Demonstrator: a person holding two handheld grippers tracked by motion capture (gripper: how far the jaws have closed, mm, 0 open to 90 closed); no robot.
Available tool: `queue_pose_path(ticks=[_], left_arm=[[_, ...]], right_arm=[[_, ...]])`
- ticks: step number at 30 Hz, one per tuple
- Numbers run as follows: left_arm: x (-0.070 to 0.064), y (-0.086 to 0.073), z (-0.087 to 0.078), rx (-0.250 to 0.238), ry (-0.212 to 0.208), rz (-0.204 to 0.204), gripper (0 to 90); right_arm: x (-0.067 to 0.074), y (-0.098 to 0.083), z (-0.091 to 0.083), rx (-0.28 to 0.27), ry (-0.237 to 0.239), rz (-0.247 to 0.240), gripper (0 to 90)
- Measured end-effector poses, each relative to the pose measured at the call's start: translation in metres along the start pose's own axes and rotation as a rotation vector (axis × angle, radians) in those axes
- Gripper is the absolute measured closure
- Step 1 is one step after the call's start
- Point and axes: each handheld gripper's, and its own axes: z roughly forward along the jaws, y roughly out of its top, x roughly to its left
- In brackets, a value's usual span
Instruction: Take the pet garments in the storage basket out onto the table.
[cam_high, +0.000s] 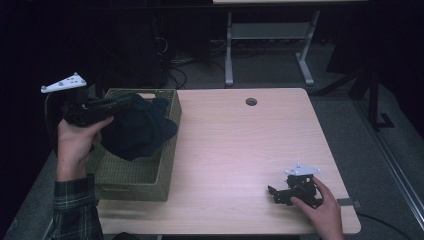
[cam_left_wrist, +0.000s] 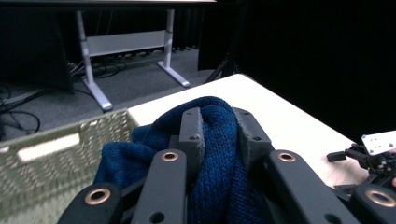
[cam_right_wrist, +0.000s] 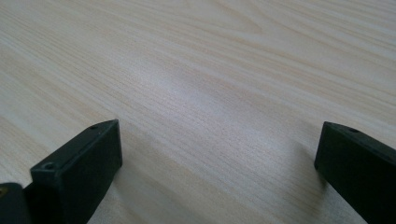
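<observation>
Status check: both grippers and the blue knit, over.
Left gripper shut on blue knit, held over green basket. Right gripper open, low over bare table. Nothing in the way.

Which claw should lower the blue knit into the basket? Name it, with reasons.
Left. The left claw is already shut on the blue knit, right above the green basket. The right claw rests open on the table, far off.

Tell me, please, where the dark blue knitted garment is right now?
The dark blue knitted garment hangs over the woven green basket at the table's left, pinched in the left gripper.
</observation>
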Motion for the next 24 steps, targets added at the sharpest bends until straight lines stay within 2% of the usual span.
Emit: queue_pose_path(ticks=[8, 24], left_arm=[[-0.014, 0.017, 0.015, -0.020, -0.046, 0.028, 75.0], [-0.042, 0.028, 0.062, -0.015, -0.143, 0.060, 75.0]], right_arm=[[0.000, 0.000, 0.000, 0.000, 0.000, 0.000, 0.4], [0.000, 0.000, 0.000, 0.000, 0.000, 0.000, 0.4]])
